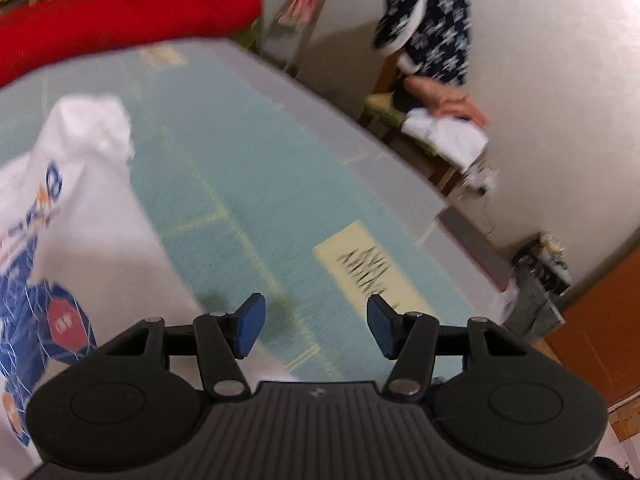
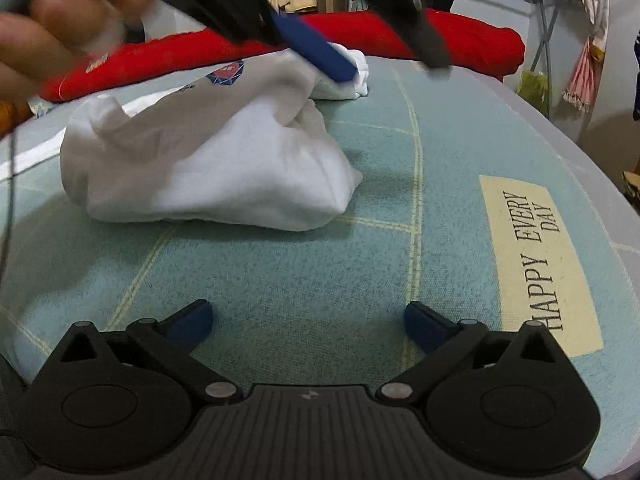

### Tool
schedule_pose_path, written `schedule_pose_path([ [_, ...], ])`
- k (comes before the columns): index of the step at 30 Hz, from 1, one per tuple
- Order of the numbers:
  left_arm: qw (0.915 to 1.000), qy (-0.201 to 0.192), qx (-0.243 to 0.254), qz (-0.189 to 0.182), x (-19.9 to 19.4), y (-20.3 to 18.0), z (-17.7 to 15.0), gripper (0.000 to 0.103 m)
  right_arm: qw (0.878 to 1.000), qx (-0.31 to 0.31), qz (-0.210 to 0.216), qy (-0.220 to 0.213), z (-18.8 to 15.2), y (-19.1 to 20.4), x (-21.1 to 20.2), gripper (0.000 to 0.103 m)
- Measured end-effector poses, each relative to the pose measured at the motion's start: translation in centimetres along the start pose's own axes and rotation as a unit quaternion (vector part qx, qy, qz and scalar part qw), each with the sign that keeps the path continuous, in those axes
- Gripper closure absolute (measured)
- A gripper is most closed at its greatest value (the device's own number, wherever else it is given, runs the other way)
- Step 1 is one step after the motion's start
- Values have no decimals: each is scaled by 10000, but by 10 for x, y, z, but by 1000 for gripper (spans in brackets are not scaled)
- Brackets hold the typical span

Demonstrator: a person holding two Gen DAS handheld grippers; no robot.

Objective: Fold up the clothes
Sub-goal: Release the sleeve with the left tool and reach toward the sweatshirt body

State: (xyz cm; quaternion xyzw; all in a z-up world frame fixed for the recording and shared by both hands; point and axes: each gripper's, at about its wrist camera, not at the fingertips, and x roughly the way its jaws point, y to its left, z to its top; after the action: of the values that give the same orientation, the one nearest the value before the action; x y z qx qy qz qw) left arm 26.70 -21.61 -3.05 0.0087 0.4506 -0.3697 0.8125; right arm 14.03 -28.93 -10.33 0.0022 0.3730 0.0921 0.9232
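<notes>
right gripper, black two-finger tool with blue pads, low over the near edge of the teal checked bed cover; jaws spread wide, nothing between them. ahead and a little to its left, the crumpled white t-shirt with blue and red print sits in a heap near the middle of the cover, long axis running roughly from the near-left toward the far-right, a bunched end reaching the far edge. cream "happy every day" label lies off to the right side. left gripper hangs above the far end of the shirt, jaws parted and empty, the person's hand behind it. in the left wrist view, blurred, the shirt lies left of that tool. red folded cloth lies along the far edge. judgement: the left tool is nearer the far bunched end, the right nearer the near hem.
</notes>
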Motion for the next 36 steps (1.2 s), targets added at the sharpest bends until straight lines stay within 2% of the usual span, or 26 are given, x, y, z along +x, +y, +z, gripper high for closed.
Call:
schedule_pose_path([
  [1,9999,74,-24,108,4,5,-3,48,10000,-21,11,-7,0,0,0,0],
  [8,9946,37,51,1041,-38,47,-31,51,9999,-143,27,-59,-1,4,2,0],
  [12,9929,17,-188,1174,-62,78,-43,53,9999,-143,16,-67,2,4,3,0],
  [14,9936,-30,-316,1081,-71,89,-48,54,9999,-152,-8,-50,3,3,4,0],
  [19,9914,-185,-301,1263,-86,104,-51,53,9999,-155,-9,16,7,2,4,0],
  [22,9891,-188,-439,1394,-89,120,-54,60,10000,-68,10,6,8,1,-1,0],
  [24,9888,-239,-513,1383,-92,128,-55,60,10000,16,27,-15,11,-1,-4,0],
  [32,9847,-382,-872,1460,-112,165,-68,66,9980,234,427,-394,25,-9,-15,0],
  [36,9850,-468,-980,1344,-113,171,-73,66,9907,537,1094,-601,44,-17,-8,0],
])
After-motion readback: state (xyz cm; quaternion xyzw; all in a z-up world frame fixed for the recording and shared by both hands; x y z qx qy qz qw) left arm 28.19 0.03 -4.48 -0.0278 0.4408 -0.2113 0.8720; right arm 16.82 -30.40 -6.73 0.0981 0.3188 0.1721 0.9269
